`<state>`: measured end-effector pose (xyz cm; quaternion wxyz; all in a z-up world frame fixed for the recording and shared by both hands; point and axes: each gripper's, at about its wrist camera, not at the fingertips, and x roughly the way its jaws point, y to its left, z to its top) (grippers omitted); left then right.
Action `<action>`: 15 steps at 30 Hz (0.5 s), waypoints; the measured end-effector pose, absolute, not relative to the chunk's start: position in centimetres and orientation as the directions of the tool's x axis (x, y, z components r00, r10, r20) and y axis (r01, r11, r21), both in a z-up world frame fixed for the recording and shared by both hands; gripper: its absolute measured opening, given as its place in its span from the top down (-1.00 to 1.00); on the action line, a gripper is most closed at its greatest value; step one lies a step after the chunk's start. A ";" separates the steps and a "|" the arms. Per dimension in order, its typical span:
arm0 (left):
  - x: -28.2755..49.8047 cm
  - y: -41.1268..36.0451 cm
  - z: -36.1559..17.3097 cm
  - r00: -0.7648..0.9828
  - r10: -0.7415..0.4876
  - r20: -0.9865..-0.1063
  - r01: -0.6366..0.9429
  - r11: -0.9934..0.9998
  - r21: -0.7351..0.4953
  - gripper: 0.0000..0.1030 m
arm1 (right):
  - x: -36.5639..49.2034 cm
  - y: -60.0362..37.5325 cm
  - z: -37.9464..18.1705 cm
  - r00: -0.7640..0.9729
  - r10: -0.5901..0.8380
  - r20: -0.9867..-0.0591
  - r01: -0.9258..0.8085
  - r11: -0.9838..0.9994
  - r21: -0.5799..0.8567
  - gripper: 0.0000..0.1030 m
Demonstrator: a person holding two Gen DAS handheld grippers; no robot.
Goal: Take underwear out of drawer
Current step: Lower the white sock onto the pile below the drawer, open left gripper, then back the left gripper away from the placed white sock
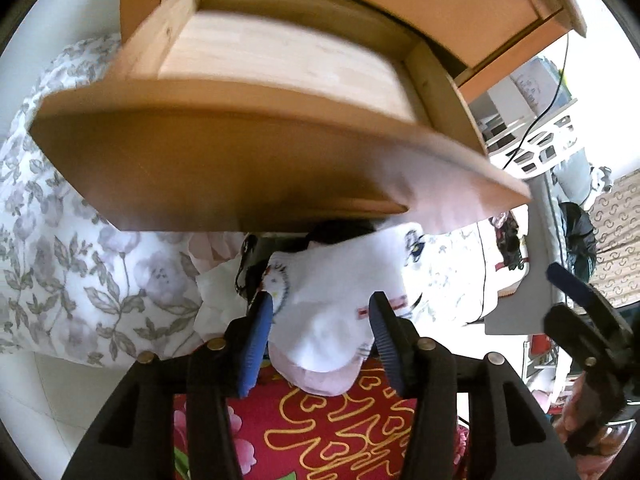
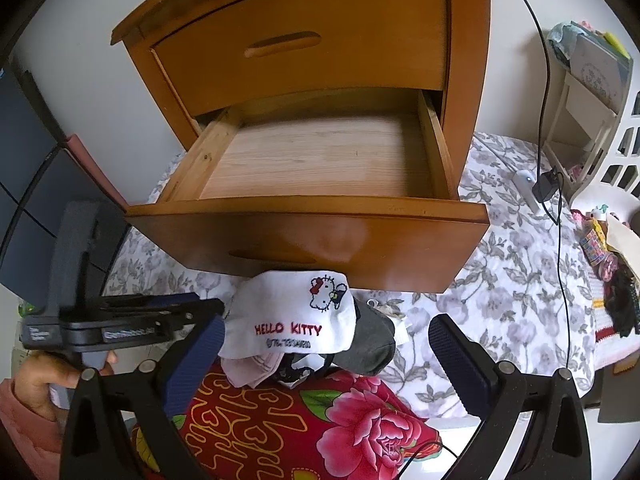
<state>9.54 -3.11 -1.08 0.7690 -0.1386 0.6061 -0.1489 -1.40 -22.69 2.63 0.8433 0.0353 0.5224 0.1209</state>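
The white cotton underwear printed with a cartoon cat [image 2: 292, 320] hangs just in front of the open wooden drawer [image 2: 320, 160], below its front panel and above a red floral cloth [image 2: 304, 424]. The left tongs [image 1: 320, 316] clench it, its length running toward the drawer. The right tongs [image 2: 326, 344] stand released beside it. Only the right wrist view shows the drawer floor bare.

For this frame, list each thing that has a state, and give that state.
Lower drawer: pulled open, nothing visible inside.
Upper drawer: closed.
White Hello Kitty underwear: out of the drawer, held in front of it.
Left gripper: closed on the white Hello Kitty underwear.
Right gripper: open, holding nothing.
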 end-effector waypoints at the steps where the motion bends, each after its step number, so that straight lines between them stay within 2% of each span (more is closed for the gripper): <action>1: 9.5 -3.0 -0.5 0.233 -0.395 -0.888 0.063 0.918 -0.392 -0.11 | -1.5 -22.7 2.8 0.428 0.241 -0.871 -0.168 0.968 0.186 -1.00; 6: 8.8 -2.0 3.2 0.339 -0.365 -0.867 0.070 0.929 -0.364 -0.27 | -1.7 -22.6 3.5 0.444 0.239 -0.863 -0.169 0.969 0.181 -1.00; 15: 7.3 -0.4 8.6 0.509 -0.274 -0.816 0.046 0.955 -0.293 -0.32 | -1.8 -22.7 5.6 0.494 0.231 -0.838 -0.157 0.972 0.175 -1.00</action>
